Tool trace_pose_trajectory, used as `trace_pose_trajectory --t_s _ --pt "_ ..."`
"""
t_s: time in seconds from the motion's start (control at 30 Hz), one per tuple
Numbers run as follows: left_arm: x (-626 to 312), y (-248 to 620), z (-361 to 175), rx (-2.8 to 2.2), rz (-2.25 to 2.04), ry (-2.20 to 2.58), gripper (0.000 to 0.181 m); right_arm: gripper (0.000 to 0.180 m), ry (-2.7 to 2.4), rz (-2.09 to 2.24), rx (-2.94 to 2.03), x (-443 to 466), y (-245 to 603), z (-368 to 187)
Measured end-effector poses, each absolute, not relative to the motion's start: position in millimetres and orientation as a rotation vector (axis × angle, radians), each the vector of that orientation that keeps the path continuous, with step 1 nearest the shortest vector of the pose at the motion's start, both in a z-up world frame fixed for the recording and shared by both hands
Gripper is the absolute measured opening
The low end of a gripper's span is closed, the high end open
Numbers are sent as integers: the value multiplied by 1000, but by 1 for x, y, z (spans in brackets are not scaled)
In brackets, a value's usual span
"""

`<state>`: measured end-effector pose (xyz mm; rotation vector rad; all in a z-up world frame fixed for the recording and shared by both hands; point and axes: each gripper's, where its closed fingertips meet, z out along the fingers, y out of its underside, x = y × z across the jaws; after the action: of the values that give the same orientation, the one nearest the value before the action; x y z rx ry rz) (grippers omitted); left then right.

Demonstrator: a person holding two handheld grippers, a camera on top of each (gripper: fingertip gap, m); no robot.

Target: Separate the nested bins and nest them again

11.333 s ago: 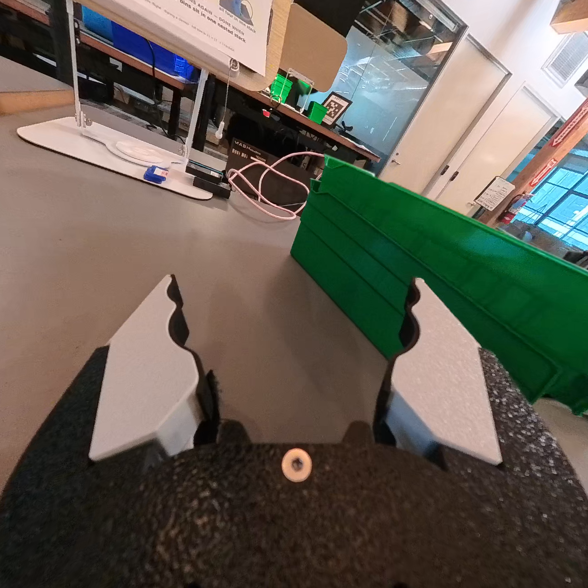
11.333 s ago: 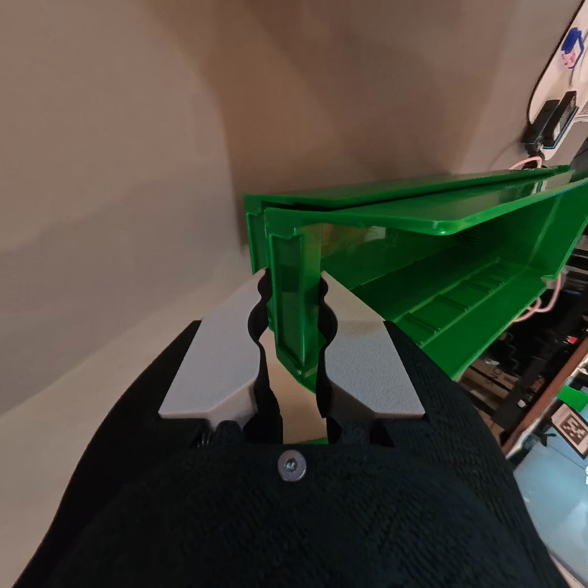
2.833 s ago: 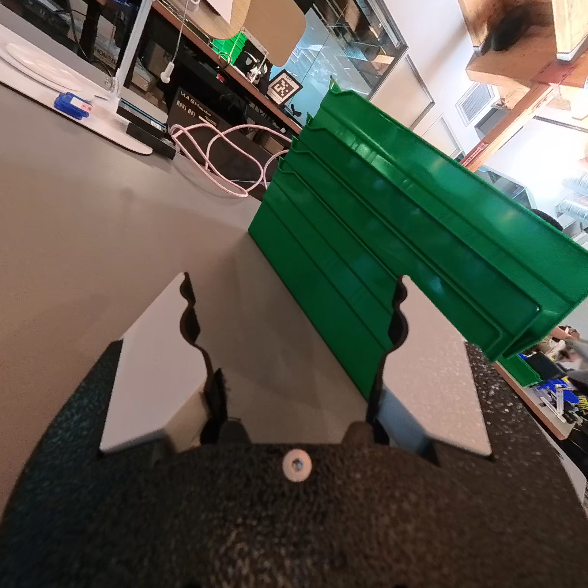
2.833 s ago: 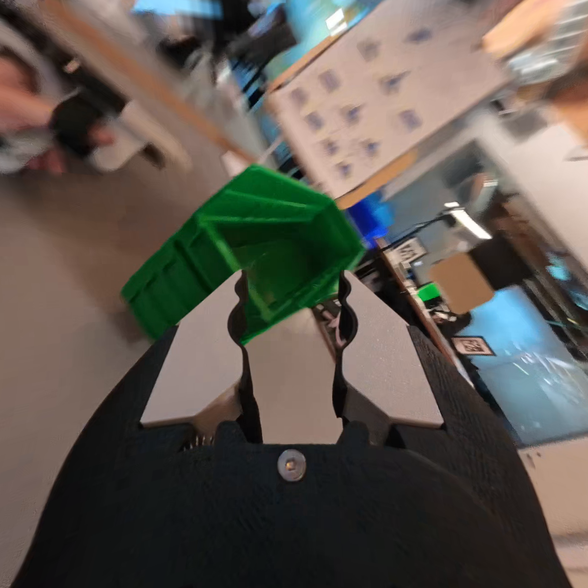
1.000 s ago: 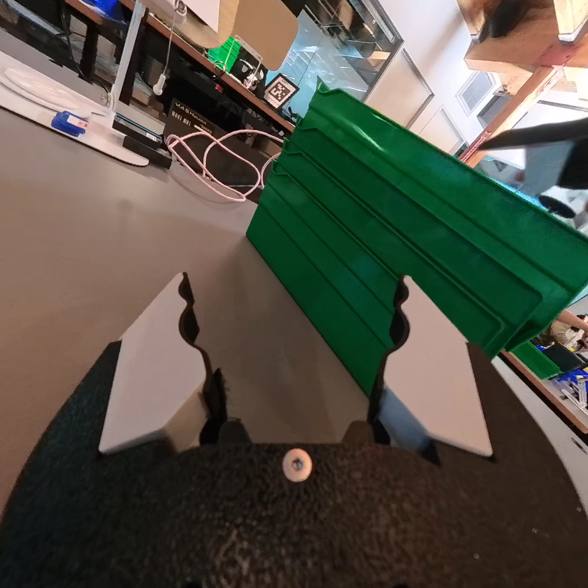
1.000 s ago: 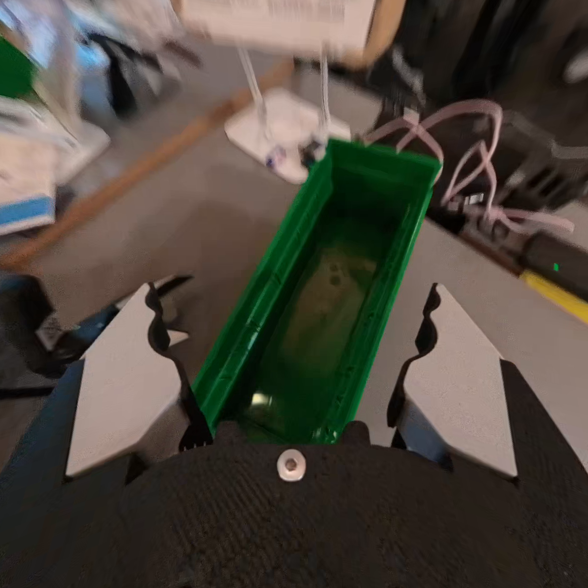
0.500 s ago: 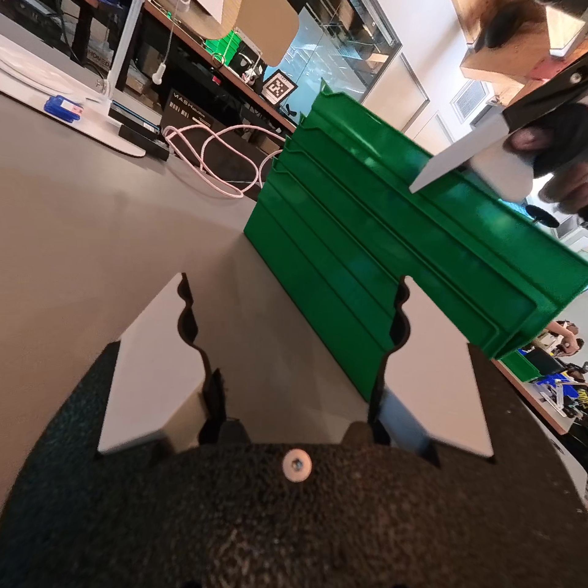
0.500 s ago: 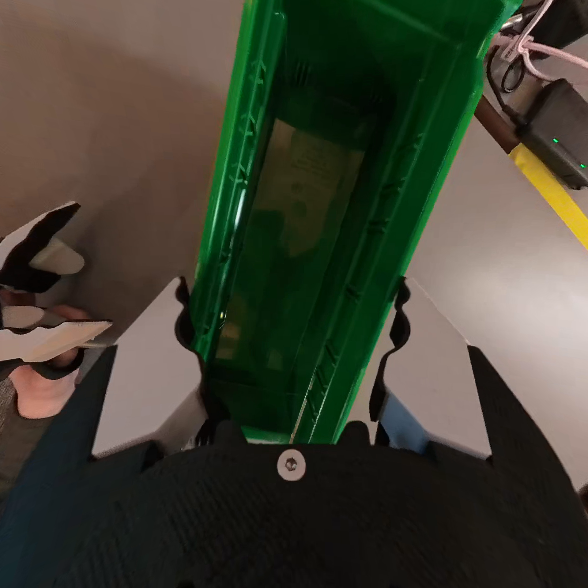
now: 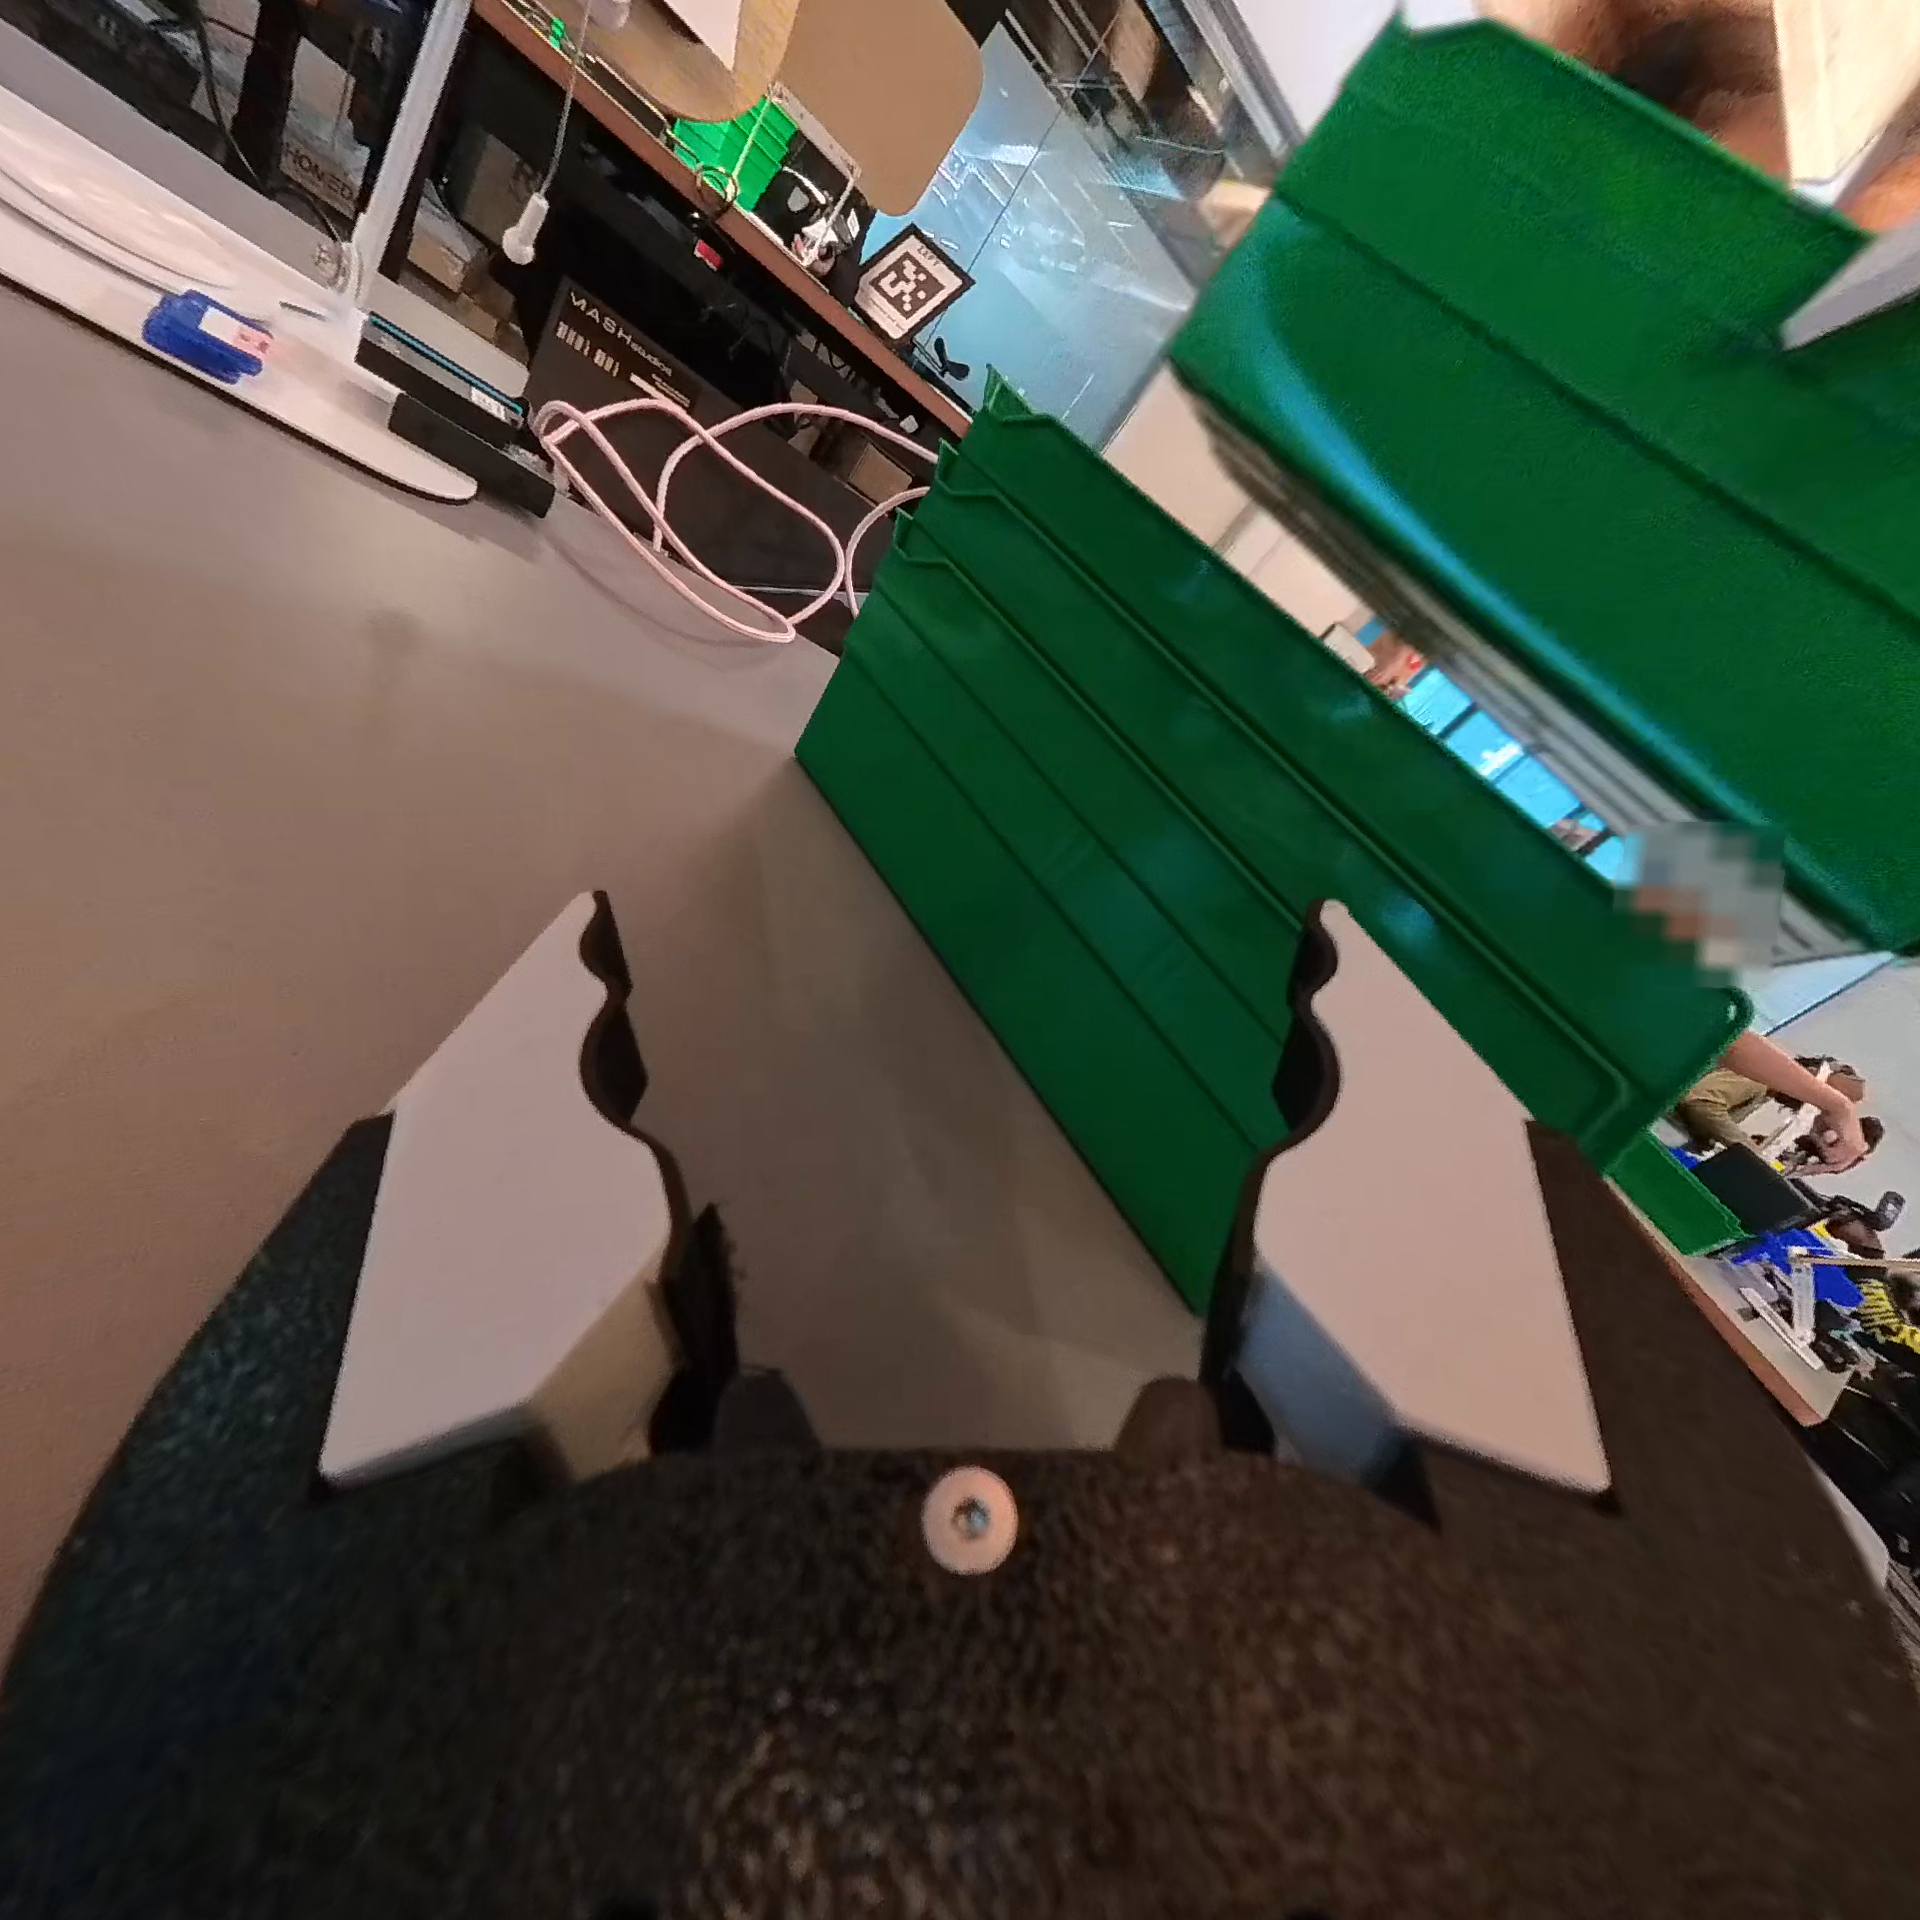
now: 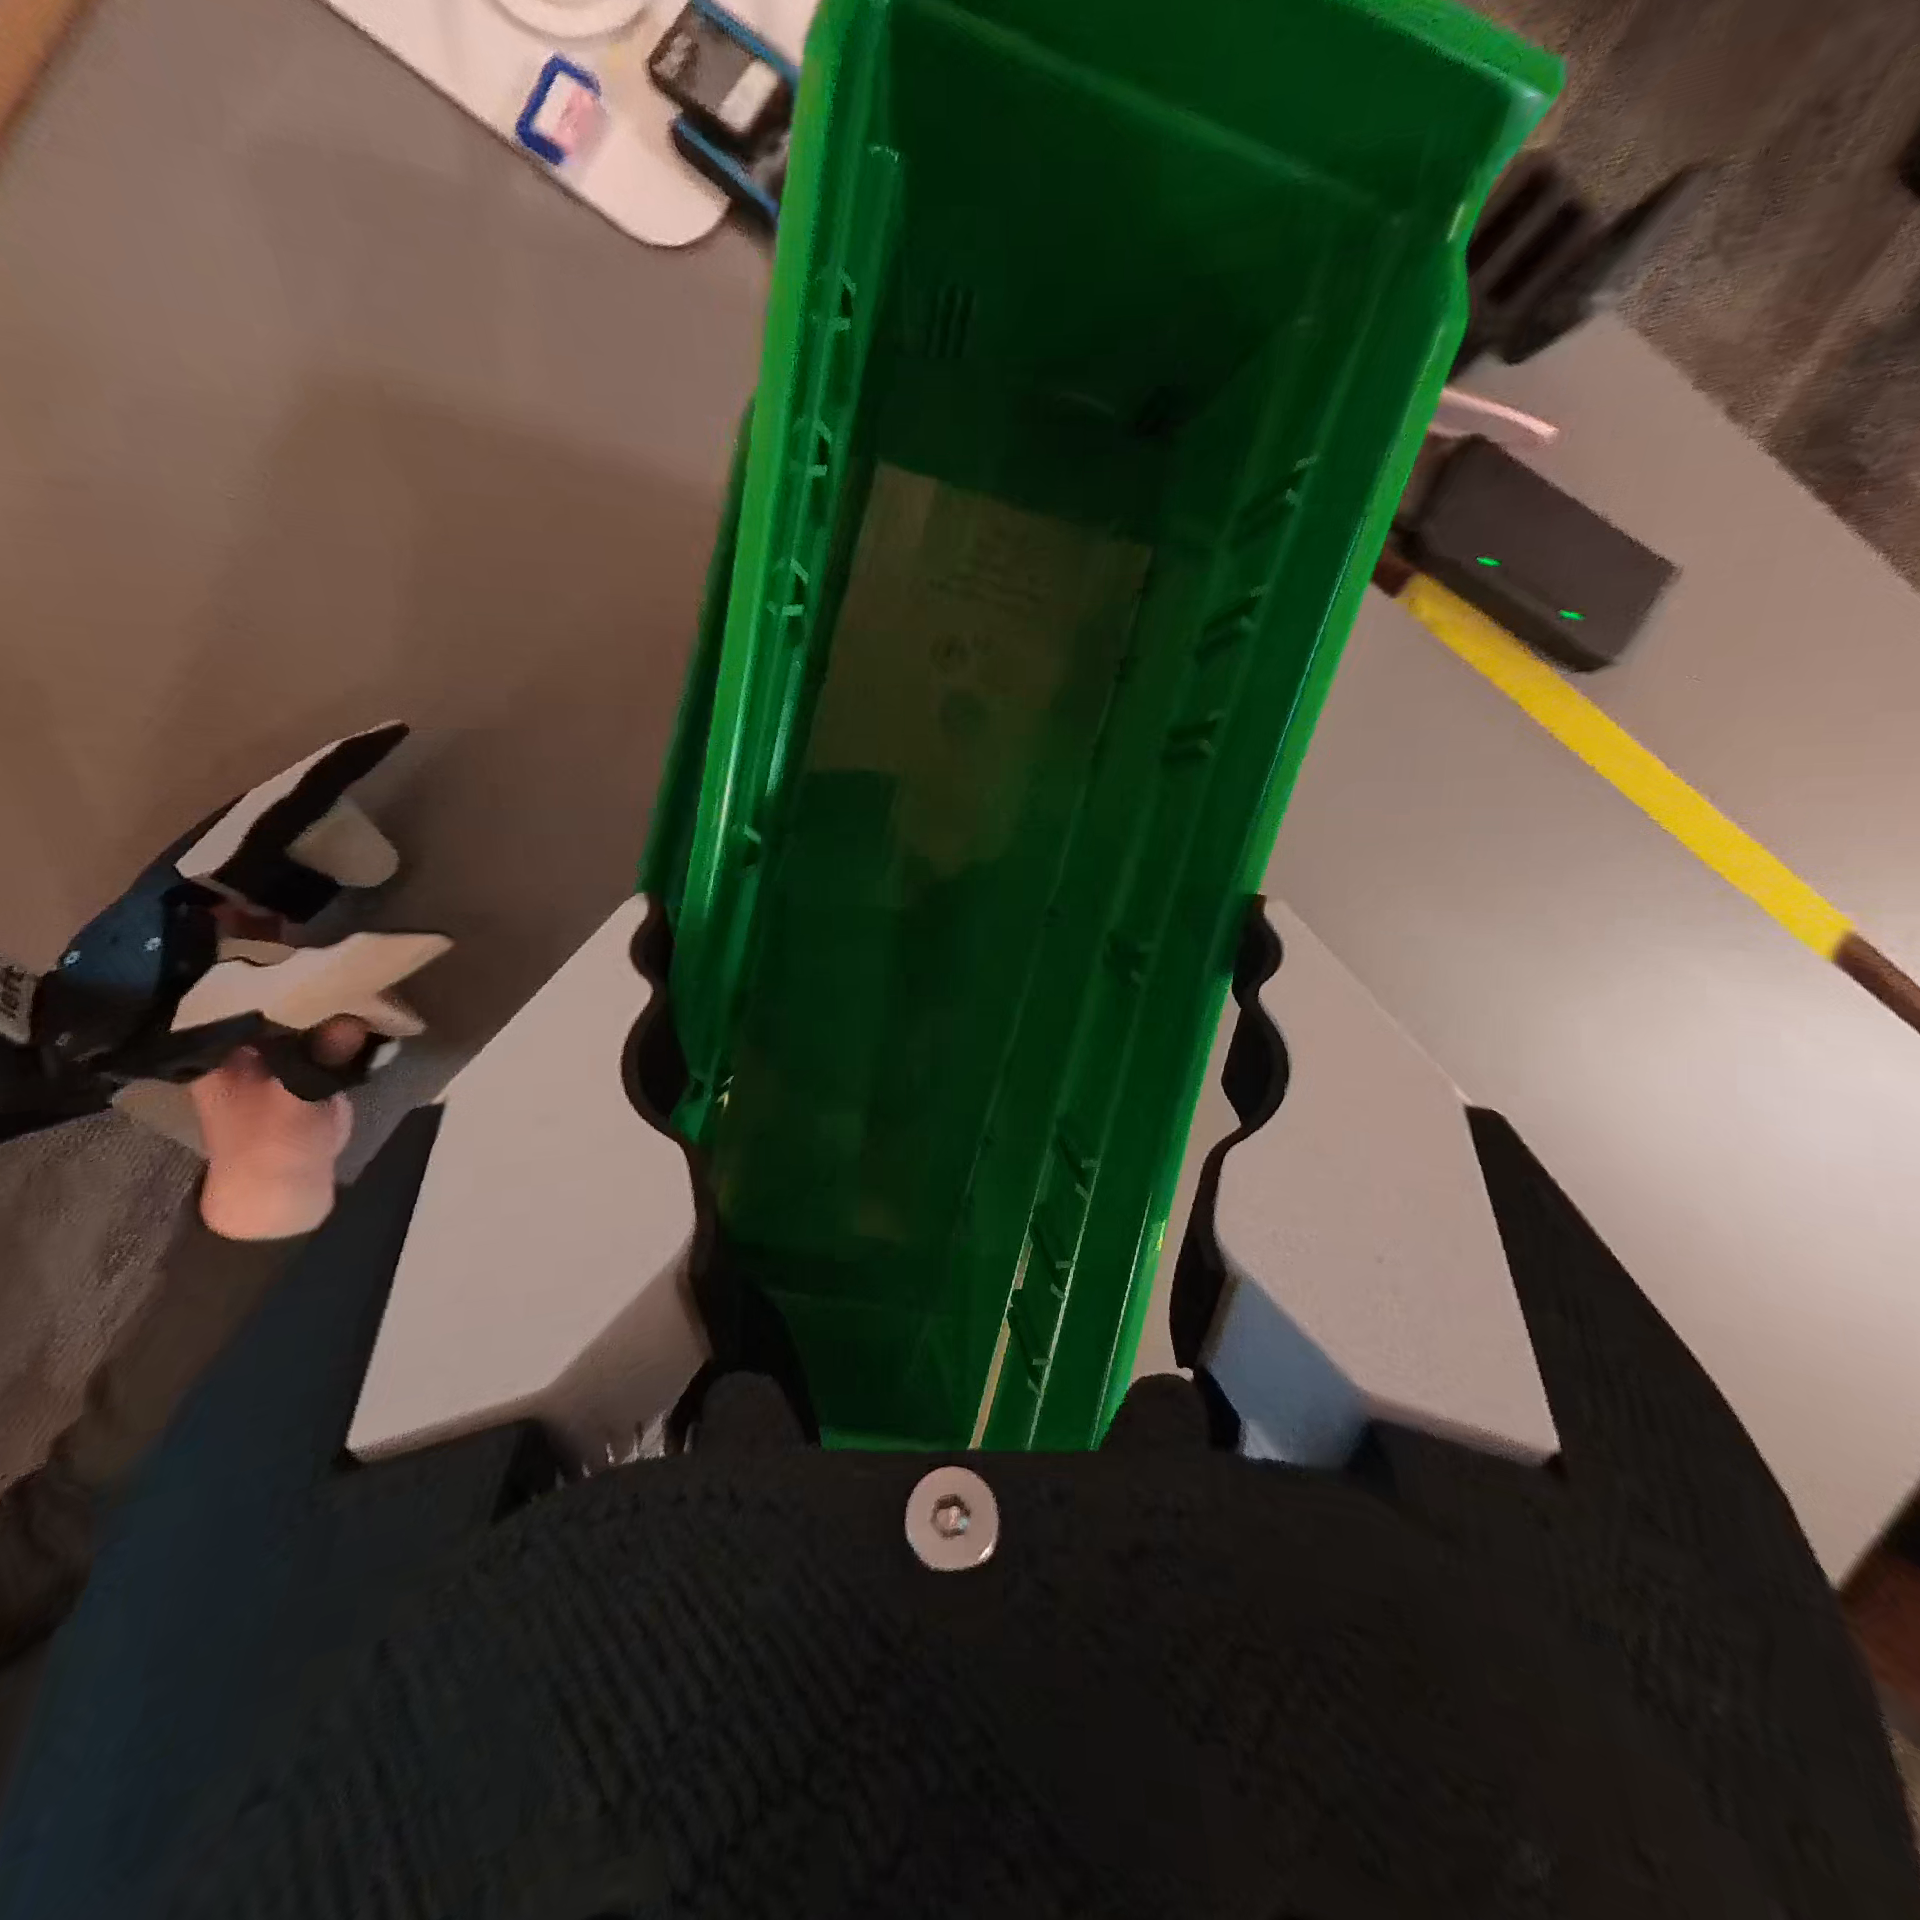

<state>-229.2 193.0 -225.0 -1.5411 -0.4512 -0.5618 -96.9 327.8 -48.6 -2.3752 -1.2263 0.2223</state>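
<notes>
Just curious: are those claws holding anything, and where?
The right gripper clamps the top green bin across its long side walls, near one end; the left gripper holds nothing.

Glossy green plastic bins (image 9: 1122,831); matt grey table (image 9: 312,727); smooth pale fingers (image 9: 509,1195) on rough black gripper bodies.

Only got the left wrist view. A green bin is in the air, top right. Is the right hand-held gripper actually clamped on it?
Observer: Yes. In the right wrist view, the right hand-held gripper has a finger against each long wall of the lifted bin.
Operator: Anything inside it?
Observer: No, it's empty. There's only a pale rectangular patch on its floor.
Operator: Is my left one clear of it?
Observer: Yes. Seen from above, the left hand-held gripper is open and off to the bin's left, with bare table between them.
</notes>
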Motion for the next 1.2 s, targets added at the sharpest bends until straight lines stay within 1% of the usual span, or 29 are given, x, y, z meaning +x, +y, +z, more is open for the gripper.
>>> trace_pose_trajectory --t_s 0.03,0.17,0.27,0.37,0.5,0.67,0.77,0.83,0.97,1.0,1.03,1.07,1.1,1.13,1.2 --pt "-229 193 -225 -1541 -564 -453 124 107 -1199 213 -2370 -83 334 -40" --pt "-229 194 -226 -1546 -567 -457 124 107 -1034 136 -2383 -5 370 -29" --pt "-231 193 -226 -1539 -566 -461 124 107 -925 27 -2417 71 400 -45" --pt "-231 193 -226 -1542 -566 -465 124 106 -839 -33 -2499 147 420 -77" --pt "-231 194 -227 -1545 -562 -468 124 104 -649 10 -2568 234 442 -129" --pt "-231 194 -227 -1549 -561 -464 124 106 -601 -21 -2664 307 440 -200" --pt "-231 194 -227 -1548 -560 -463 124 107 -642 -4 -2646 322 439 -227" --pt "-231 194 -227 -1548 -557 -462 124 111 -648 20 -2562 321 445 -232" --pt "-231 194 -227 -1547 -556 -461 124 126 -647 25 -2534 319 445 -234" --pt "-231 194 -227 -1546 -557 -460 124 134 -638 -12 -2530 321 447 -232" --pt "-231 193 -226 -1545 -556 -460 123 139 -624 -53 -2505 322 451 -225" --pt "-231 193 -226 -1545 -556 -460 123 139 -615 -66 -2444 315 457 -212" --pt "-231 194 -227 -1546 -557 -460 124 135 -604 -54 -2340 301 464 -191" --pt "-230 194 -227 -1548 -558 -460 124 131 -599 -6 -2225 279 468 -167" --pt "-230 194 -227 -1549 -558 -460 123 129 -649 183 -2084 215 457 -129"
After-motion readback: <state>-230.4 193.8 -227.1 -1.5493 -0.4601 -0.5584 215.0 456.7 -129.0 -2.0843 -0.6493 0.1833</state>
